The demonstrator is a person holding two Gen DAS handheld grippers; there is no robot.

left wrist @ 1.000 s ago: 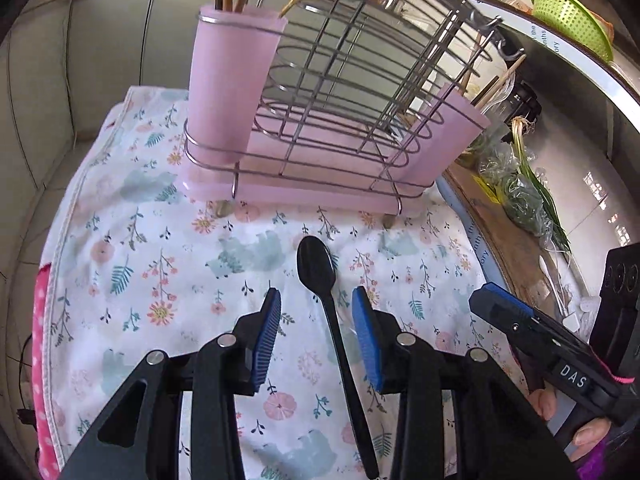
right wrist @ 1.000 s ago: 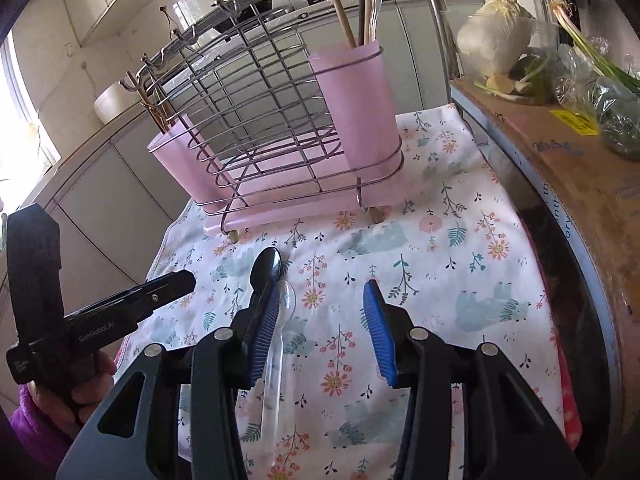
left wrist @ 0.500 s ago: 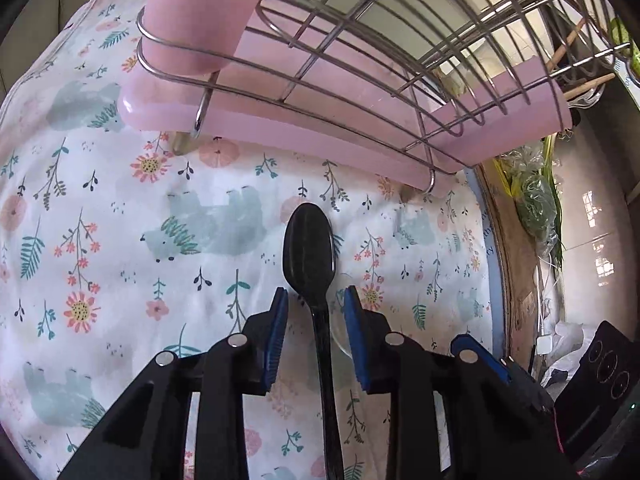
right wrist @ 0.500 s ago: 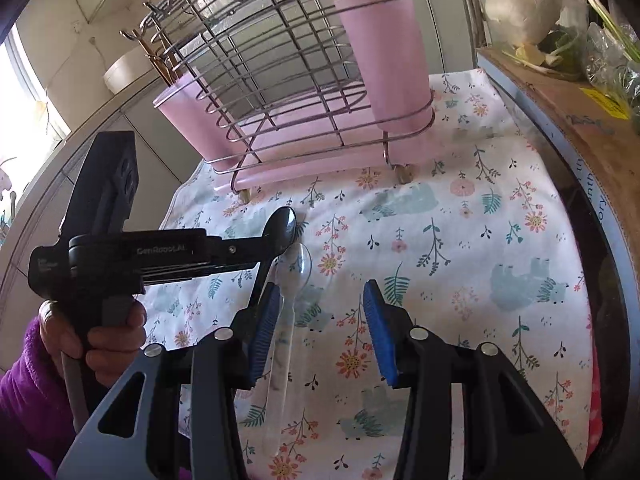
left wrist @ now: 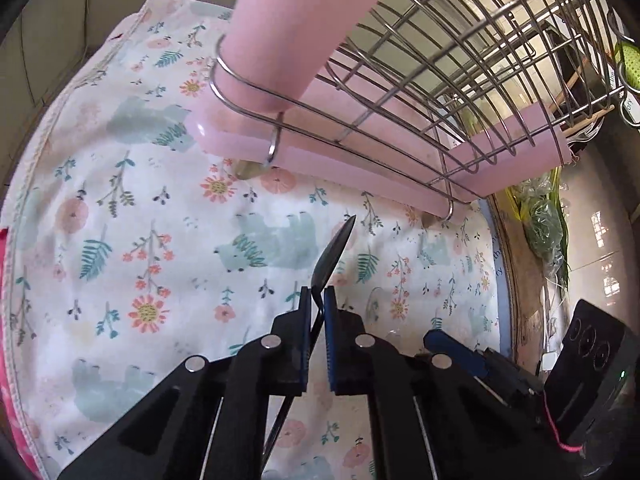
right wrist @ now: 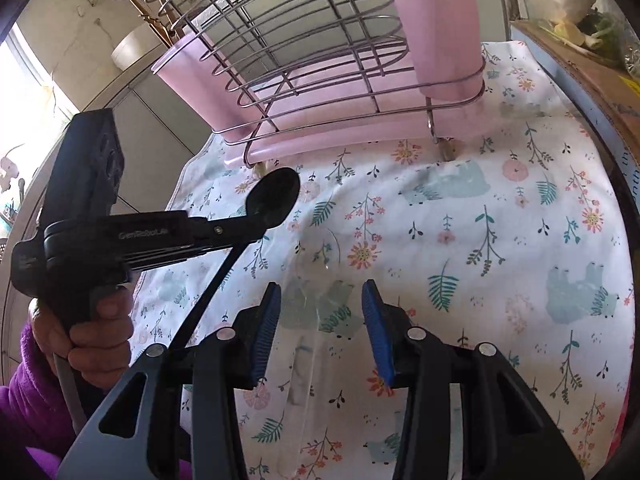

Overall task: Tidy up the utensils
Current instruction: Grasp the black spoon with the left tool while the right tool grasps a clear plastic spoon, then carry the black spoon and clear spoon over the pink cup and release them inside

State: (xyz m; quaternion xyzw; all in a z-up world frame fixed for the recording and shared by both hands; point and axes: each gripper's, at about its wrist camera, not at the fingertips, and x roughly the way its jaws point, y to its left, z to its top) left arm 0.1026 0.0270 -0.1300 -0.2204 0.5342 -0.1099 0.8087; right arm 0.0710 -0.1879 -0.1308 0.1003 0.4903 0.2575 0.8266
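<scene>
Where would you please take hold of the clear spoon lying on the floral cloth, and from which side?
Grip the clear spoon at its narrow handle just below the bowl, from above, one pad on each long edge: it lies flat, lengthwise between the right gripper's closing jaws, not yet touched.

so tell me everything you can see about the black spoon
The black spoon looks like glossy plastic: an oval bowl on a long thin handle. The left gripper has its blue pads closing on the neck just below the bowl. The spoon is tilted, bowl end raised toward the pink rack, edge-on in the left view, handle slanting down toward the floral cloth.
</scene>
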